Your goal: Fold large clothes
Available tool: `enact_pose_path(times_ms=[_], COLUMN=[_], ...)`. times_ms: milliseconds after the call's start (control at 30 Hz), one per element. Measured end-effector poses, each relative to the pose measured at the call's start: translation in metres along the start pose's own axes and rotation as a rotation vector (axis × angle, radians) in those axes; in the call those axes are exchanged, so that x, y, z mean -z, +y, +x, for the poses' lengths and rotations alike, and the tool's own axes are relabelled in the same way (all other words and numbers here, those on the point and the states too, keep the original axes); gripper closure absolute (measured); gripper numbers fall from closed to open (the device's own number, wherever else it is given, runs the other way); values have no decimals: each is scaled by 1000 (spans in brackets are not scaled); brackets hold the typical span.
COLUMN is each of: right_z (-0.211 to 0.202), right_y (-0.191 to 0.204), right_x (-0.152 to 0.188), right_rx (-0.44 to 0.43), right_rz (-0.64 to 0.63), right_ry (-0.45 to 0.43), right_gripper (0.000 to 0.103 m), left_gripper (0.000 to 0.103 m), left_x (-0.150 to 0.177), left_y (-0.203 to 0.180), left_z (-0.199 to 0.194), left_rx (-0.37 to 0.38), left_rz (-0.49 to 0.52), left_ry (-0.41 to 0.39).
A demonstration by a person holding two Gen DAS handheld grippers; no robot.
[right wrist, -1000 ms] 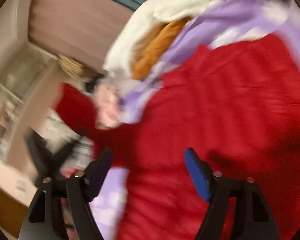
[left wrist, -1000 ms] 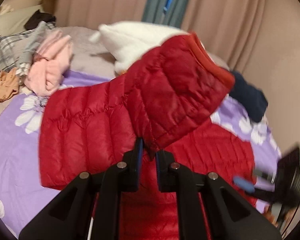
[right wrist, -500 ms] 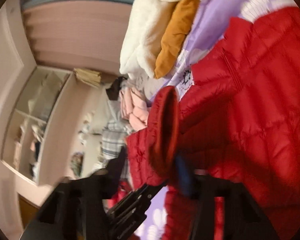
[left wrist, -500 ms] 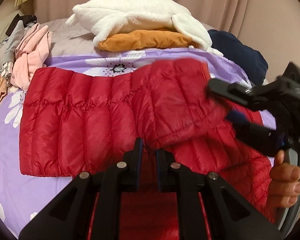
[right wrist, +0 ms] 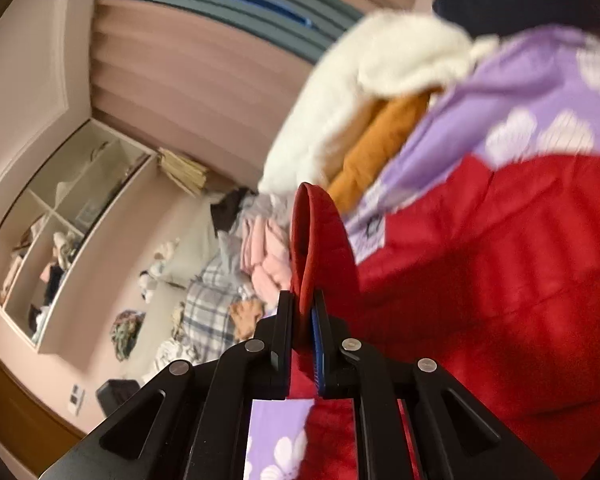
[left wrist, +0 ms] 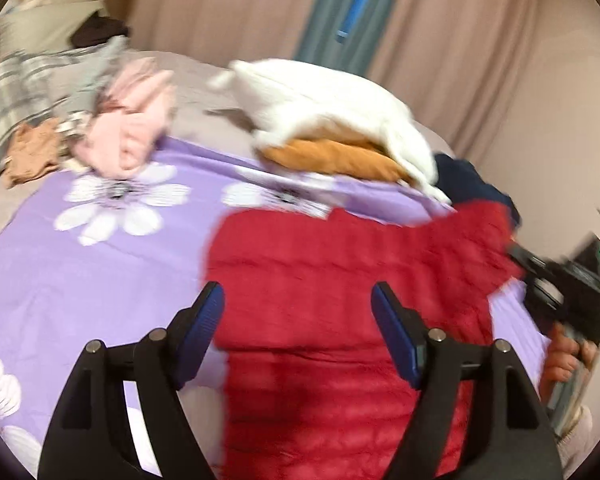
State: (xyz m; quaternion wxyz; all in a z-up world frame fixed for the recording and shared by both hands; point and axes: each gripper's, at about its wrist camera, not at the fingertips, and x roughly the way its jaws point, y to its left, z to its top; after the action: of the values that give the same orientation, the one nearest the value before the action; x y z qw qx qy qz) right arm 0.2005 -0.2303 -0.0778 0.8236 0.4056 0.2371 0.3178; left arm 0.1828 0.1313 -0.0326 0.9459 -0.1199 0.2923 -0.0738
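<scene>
Half done, I'd say: your left gripper [left wrist: 296,320] is hanging released, jaws just opened with nothing between them, over the red quilted puffer jacket [left wrist: 340,300] lying on the purple flowered bedsheet [left wrist: 80,272], while your right gripper [right wrist: 302,340] is pinching its cuff, jaws just closed, so more folding's left.

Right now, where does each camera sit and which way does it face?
Left wrist: on the open left gripper, angled down across the bed at the red jacket; the person's right hand shows.
Right wrist: on the right gripper, rolled sideways, shut on the jacket's edge.
Shared: jacket, white fleece, purple sheet.
</scene>
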Motion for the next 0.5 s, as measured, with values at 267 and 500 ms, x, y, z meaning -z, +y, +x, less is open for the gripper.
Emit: enact_pose_path(times_ms=[267, 500], right_z=[-41, -45], right_y=[-19, -76], right_x=[-2, 7], right_rx=[106, 213], right_rz=[-5, 118], right_ry=[-30, -2], right_gripper=[92, 92], left_gripper=[45, 70], left_x=[6, 19], left_y=[29, 32], left_z=[42, 101], left_rx=[-50, -11], left_rz=[-109, -152], left_ry=[88, 225])
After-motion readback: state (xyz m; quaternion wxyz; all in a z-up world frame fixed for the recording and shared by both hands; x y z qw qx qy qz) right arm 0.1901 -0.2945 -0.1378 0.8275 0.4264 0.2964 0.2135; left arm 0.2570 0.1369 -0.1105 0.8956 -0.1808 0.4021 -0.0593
